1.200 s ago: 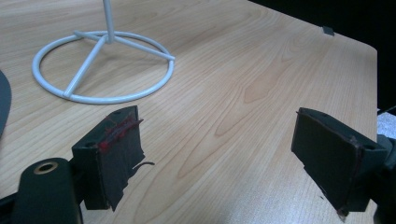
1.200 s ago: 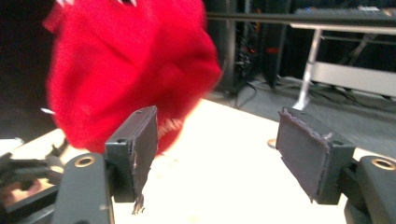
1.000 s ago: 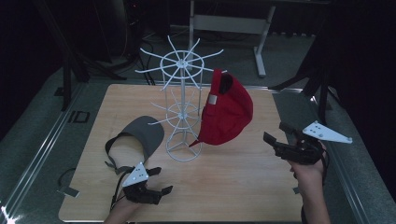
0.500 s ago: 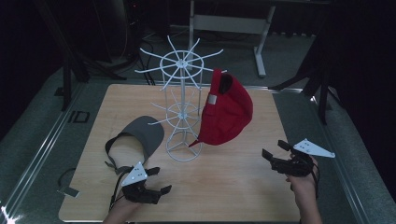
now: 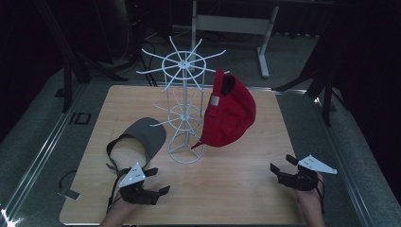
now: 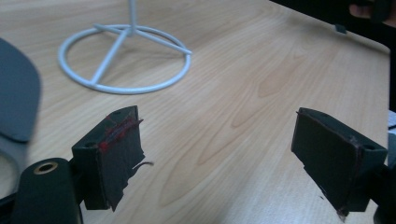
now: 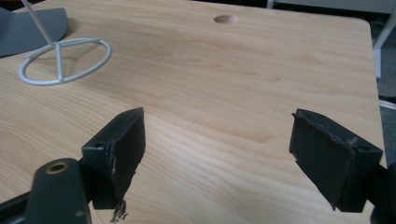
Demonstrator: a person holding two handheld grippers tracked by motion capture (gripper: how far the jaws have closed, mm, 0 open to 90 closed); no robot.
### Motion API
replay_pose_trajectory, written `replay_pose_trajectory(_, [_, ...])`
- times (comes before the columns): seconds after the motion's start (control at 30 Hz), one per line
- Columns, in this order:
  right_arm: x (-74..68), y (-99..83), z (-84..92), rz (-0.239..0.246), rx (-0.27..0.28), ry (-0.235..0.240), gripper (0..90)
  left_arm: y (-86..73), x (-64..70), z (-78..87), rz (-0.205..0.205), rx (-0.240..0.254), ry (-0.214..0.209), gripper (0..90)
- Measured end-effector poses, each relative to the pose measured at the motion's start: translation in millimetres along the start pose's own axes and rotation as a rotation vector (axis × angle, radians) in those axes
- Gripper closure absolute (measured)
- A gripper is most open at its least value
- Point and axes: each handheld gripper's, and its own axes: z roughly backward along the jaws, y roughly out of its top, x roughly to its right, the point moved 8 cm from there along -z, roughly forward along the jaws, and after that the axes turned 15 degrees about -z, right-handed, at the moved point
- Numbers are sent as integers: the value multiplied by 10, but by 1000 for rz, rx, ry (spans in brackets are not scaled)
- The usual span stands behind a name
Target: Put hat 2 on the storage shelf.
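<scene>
A red cap hangs on the right side of a white wire rack that stands mid-table. A grey visor lies flat to the left of the rack's ring base. My left gripper rests low at the table's front left, just in front of the visor, jaws open over bare wood. My right gripper sits low at the front right, well clear of the cap; its jaws have just been opening and stand open with nothing between them.
The wooden table has dark mats around it. A small round hole marks the tabletop's far side. A white metal frame stands behind the table. A cable loop lies off the front left corner.
My right gripper has come down from above the table's right edge to just over the front right of the wood. The left gripper has stayed put.
</scene>
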Motion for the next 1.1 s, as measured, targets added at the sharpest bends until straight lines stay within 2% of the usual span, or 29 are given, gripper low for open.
replay_pose_trajectory(0.13, [82,-100,-2,3,1,-24,182,-11,-53,101,-6,-1,33,163])
replay_pose_trajectory(0.3, [129,-167,22,-9,7,-24,182,-76,-136,244,-13,-15,75,163])
replay_pose_trajectory(0.4, [140,-194,46,-15,10,-31,182,-121,-203,354,-1,-19,111,163])
replay_pose_trajectory(0.6, [160,-240,72,-17,27,-31,182,-266,-381,639,31,-47,214,163])
replay_pose_trajectory(0.73, [153,-256,59,-11,28,-35,182,-385,-521,821,75,-66,302,164])
replay_pose_trajectory(0.8, [148,-256,54,-3,28,-38,183,-452,-580,878,95,-86,343,164])
replay_pose_trajectory(0.87, [145,-252,54,-5,31,-41,183,-529,-633,907,112,-130,386,164])
replay_pose_trajectory(0.93, [144,-243,57,-8,38,-40,184,-585,-677,918,133,-155,415,164])
replay_pose_trajectory(1.03, [141,-242,54,-7,41,-42,184,-648,-720,897,150,-200,433,164])
replay_pose_trajectory(1.1, [136,-249,51,-9,44,-40,184,-669,-745,870,156,-211,431,163])
